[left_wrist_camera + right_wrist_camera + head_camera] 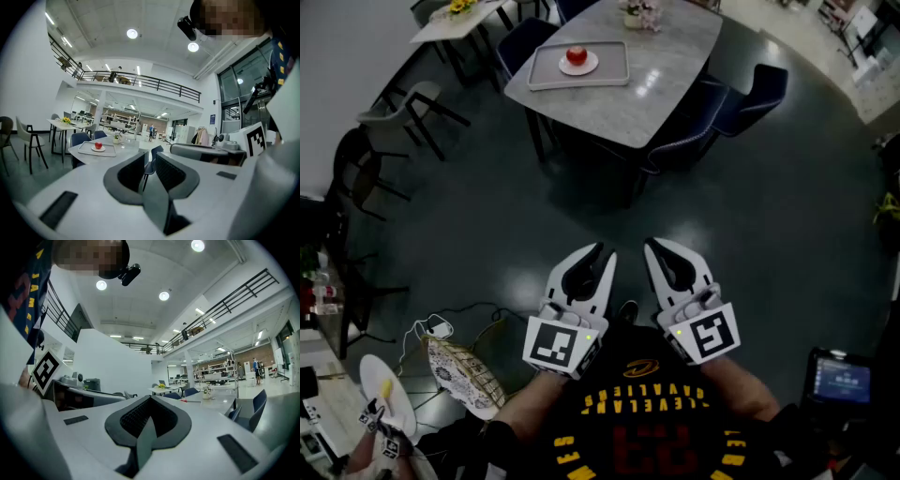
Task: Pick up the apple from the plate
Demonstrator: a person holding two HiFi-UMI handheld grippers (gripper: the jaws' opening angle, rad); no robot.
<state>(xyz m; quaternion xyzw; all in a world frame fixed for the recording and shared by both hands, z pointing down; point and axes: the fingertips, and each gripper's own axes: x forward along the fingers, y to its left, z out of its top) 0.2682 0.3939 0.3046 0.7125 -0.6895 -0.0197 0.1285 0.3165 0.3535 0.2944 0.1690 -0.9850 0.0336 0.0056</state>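
We hold the left gripper's fingers slightly apart, the right gripper's together; arriving that narrow, we could knock the far-off apple off its plate.

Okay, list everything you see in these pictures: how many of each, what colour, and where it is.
table: one, pale grey top, far ahead of the person
tray: one, light grey, on the table's left end
plate: one, white, on the tray
apple: one, red, on the plate
flower pot: one, pale blooms, at the table's far edge
chairs: several, dark blue, around the table
bag: one, patterned beige, lower left
screen device: one, dark with a lit blue screen, lower right
left gripper: one, white with black pads, jaws apart, empty
right gripper: one, same colours, jaws together, empty
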